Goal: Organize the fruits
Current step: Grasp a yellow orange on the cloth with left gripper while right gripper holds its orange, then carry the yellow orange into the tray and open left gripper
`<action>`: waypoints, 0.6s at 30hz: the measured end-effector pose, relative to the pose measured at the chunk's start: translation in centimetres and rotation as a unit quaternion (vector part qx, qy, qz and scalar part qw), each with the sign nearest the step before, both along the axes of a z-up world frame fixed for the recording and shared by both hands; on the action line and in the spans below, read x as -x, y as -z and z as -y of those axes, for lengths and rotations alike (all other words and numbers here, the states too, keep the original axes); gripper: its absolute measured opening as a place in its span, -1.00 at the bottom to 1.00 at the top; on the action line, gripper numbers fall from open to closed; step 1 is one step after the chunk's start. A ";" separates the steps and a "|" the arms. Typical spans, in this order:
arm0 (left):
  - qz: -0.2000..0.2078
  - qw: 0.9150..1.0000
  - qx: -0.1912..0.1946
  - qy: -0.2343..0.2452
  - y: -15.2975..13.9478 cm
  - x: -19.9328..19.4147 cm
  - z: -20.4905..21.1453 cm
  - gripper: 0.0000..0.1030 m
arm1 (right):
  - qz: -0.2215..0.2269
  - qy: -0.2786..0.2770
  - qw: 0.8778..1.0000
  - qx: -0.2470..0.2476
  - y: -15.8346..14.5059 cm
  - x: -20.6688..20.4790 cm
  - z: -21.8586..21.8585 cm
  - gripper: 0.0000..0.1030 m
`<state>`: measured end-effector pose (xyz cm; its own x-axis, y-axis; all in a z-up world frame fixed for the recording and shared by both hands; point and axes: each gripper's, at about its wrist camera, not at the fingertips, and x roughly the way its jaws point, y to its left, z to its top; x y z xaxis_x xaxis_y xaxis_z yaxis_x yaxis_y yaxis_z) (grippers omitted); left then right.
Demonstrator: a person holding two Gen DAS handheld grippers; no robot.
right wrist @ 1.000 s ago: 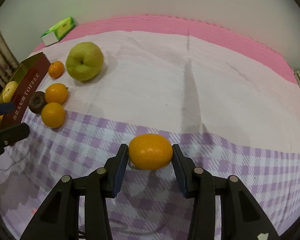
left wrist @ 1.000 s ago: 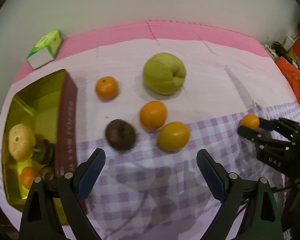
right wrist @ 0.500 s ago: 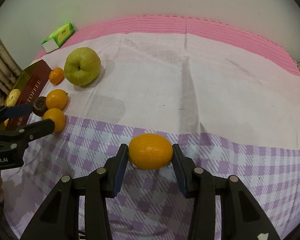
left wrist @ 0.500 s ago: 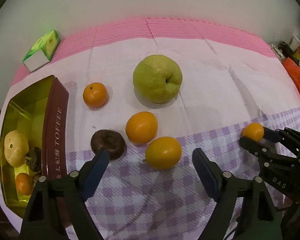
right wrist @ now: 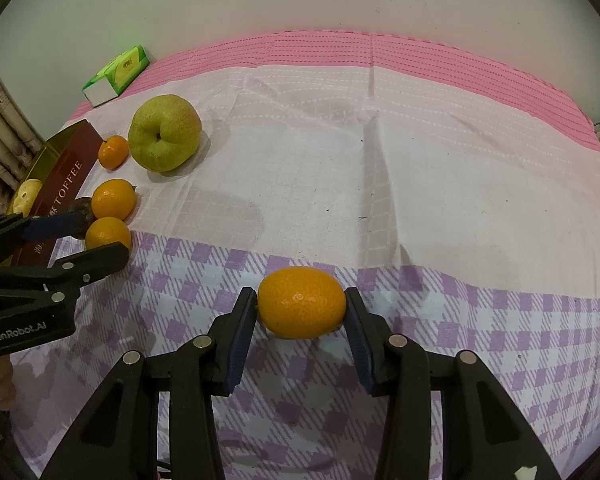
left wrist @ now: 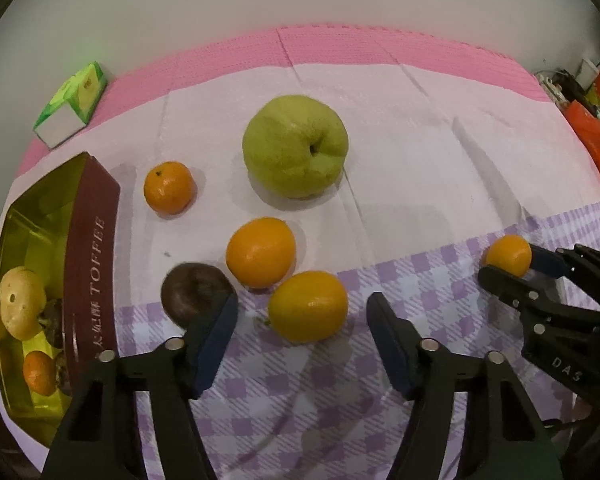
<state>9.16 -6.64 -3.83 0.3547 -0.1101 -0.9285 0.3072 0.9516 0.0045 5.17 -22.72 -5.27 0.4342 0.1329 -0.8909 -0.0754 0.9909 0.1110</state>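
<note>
your right gripper (right wrist: pixel 301 312) pinches an oval orange fruit (right wrist: pixel 302 303) between its blue pads above the purple-checked cloth (right wrist: pixel 480 340). your left gripper (left wrist: pixel 302 324), its jaws just closing, stands spread around a second orange fruit (left wrist: pixel 308 306), pads not touching it. a dark brown fruit (left wrist: pixel 194 294) sits by its left finger; beyond lie another orange (left wrist: pixel 260 257), a mandarin (left wrist: pixel 168 187) and a large green fruit (left wrist: pixel 295 151). the toffee tin (left wrist: pixel 94 264) is to its left.
</note>
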 end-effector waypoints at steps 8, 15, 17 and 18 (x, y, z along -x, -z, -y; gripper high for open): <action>-0.013 1.000 0.004 -0.010 1.0 -0.5 -0.4 0.01 | 0.000 0.000 1.000 0.000 0.0 0.0 0.0 -0.19; -0.015 1.000 0.013 -0.008 1.0 -0.4 -0.3 -0.16 | 0.000 -0.001 1.000 0.001 0.0 0.0 0.0 -0.19; -0.014 1.000 0.013 -0.007 0.9 -0.4 -0.3 -0.17 | 0.000 -0.001 1.000 0.003 0.0 0.0 -0.1 -0.19; -0.014 1.000 0.013 -0.006 0.9 -0.3 -0.3 -0.17 | 0.000 -0.001 1.000 0.003 0.0 0.0 -0.1 -0.19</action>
